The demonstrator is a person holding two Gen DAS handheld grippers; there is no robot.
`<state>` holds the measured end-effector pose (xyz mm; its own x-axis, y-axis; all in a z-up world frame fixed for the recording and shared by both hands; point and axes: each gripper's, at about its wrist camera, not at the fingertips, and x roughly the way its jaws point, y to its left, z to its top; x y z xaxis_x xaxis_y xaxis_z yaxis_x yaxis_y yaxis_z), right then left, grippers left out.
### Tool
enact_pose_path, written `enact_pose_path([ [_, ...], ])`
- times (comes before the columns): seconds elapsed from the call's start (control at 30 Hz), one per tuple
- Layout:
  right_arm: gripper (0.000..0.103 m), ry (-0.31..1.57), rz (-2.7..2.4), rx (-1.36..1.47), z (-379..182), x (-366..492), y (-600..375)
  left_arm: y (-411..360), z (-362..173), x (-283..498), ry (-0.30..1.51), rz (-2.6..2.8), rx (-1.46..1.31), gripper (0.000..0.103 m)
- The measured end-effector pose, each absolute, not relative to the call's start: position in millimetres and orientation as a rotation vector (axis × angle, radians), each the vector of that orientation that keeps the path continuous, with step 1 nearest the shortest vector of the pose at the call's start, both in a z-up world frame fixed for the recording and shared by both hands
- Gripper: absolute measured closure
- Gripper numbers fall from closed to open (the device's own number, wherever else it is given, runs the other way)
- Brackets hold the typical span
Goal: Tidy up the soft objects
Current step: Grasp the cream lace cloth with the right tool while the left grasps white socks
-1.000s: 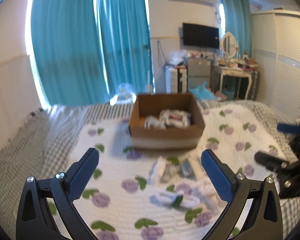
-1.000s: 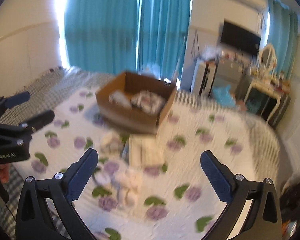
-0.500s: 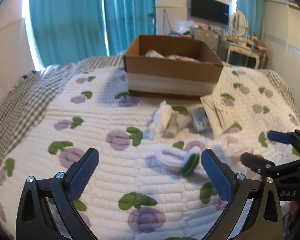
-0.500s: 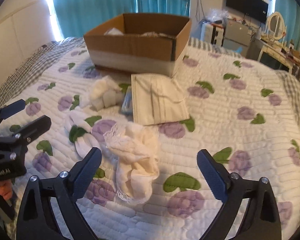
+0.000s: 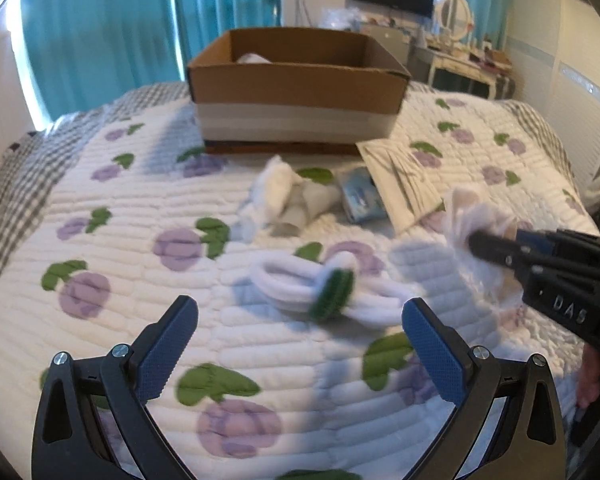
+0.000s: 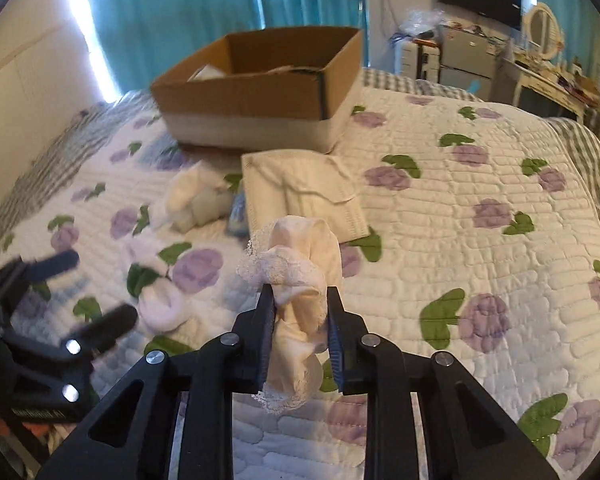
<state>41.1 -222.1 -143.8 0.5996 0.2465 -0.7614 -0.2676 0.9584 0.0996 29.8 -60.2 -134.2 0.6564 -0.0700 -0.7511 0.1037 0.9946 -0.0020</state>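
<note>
Right tool (image 6: 299, 300): clamped on cream lace-trimmed cloth bundle (image 6: 296, 276), just above floral quilted bed (image 6: 480, 184).
Left tool (image 5: 300, 344): wide, unladen.
Technique: lift clear; release over brown cardboard box (image 6: 260, 92).

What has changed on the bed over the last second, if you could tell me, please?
The right claw came down and closed on the cream lace-trimmed cloth. The left claw moved in low toward the white rolled socks, still open. The cardboard box and folded mask stayed put.
</note>
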Motion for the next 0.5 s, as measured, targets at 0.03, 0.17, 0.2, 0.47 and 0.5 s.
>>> enact_pose_path([
  [0.03,0.08,0.882,0.294,-0.018,-144.3,42.2,-223.6,-64.0,-134.5,31.6,0.85,-0.108,0.044,0.0],
  [0.17,0.08,0.888,0.292,-0.028,-146.5,42.9,-222.0,-70.0,-139.9,43.3,0.87,-0.107,0.03,0.0],
  [0.2,0.08,0.888,0.293,-0.03,-146.3,42.7,-221.9,-70.0,-143.3,48.6,0.883,-0.104,0.018,0.001],
  [0.47,0.08,0.912,0.295,-0.045,-153.2,44.7,-219.5,-70.6,-159.2,60.7,0.935,-0.142,-0.018,0.025],
  [0.5,0.08,0.912,0.296,-0.048,-153.5,44.4,-218.9,-70.3,-158.8,60.1,0.93,-0.143,-0.016,0.035],
])
